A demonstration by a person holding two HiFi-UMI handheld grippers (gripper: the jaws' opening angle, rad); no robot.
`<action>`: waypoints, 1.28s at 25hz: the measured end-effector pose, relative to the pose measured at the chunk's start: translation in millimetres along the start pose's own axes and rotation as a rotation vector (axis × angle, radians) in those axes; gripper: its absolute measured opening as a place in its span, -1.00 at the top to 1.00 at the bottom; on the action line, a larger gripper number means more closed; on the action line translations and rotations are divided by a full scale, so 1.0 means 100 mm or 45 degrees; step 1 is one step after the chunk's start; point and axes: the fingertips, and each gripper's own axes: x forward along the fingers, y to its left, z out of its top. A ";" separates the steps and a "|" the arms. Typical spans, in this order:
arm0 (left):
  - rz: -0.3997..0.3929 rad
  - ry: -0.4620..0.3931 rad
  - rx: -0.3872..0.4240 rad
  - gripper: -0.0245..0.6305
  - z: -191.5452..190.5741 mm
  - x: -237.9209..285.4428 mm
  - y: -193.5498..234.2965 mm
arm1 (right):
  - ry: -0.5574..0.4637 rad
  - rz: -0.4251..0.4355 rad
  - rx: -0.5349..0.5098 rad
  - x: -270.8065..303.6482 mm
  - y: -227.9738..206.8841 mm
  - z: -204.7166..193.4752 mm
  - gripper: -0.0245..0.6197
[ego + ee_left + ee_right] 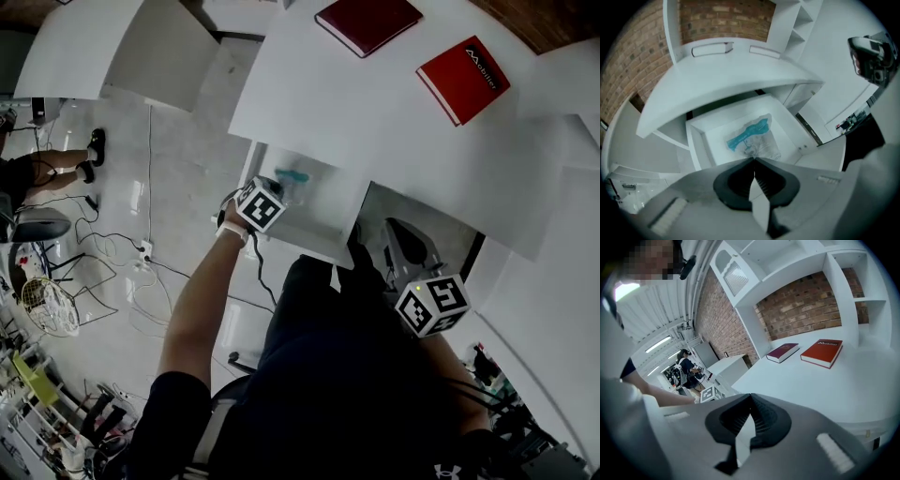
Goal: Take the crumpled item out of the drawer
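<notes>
The crumpled item (752,139), a clear wrapper with a teal strip, lies flat on the floor of the open white drawer (696,145). In the head view it shows as a pale teal patch (292,178) inside the drawer (319,234). My left gripper (753,160) hovers above the drawer's near side; it is shut, with nothing between the jaws, and the wrapper lies beyond the tips. From above, the left gripper (275,190) sits over the drawer's left front corner. My right gripper (751,395) is shut and empty, held low by the desk's front edge (403,239).
On the white desk top lie a dark red book (367,22) and a bright red book (463,77), seen also as the dark red book (783,352) and red book (822,352). Cables (141,267) trail on the floor at left. Another person (686,364) stands far off.
</notes>
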 end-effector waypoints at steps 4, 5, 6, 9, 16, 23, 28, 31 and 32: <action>0.099 -0.195 -0.015 0.91 0.26 -0.41 -0.05 | -0.005 0.081 -0.040 0.05 0.11 0.05 0.91; 0.118 -0.235 -0.025 0.91 0.30 -0.52 -0.08 | -0.006 0.098 -0.047 0.06 0.14 0.05 0.91; 0.135 -0.271 -0.035 0.91 0.33 -0.61 -0.11 | -0.008 0.111 -0.054 0.06 0.16 0.06 0.91; 0.175 -0.372 -0.075 0.91 0.38 -0.86 -0.23 | -0.017 0.140 -0.078 0.05 0.21 0.08 0.91; 0.273 -0.631 -0.175 0.91 0.60 -1.51 -0.50 | -0.054 0.197 -0.130 0.03 0.25 0.22 0.91; 0.362 -0.844 -0.226 0.91 0.71 -2.20 -0.73 | -0.076 0.240 -0.199 0.04 0.44 0.37 0.91; 0.406 -0.963 -0.253 0.91 0.66 -2.66 -0.81 | -0.112 0.294 -0.260 -0.02 0.69 0.52 0.91; 0.408 -1.045 -0.319 0.91 0.66 -2.90 -0.86 | -0.141 0.314 -0.294 -0.06 0.76 0.62 0.91; 0.416 -1.071 -0.335 0.91 0.66 -2.97 -0.88 | -0.156 0.320 -0.305 -0.07 0.78 0.67 0.92</action>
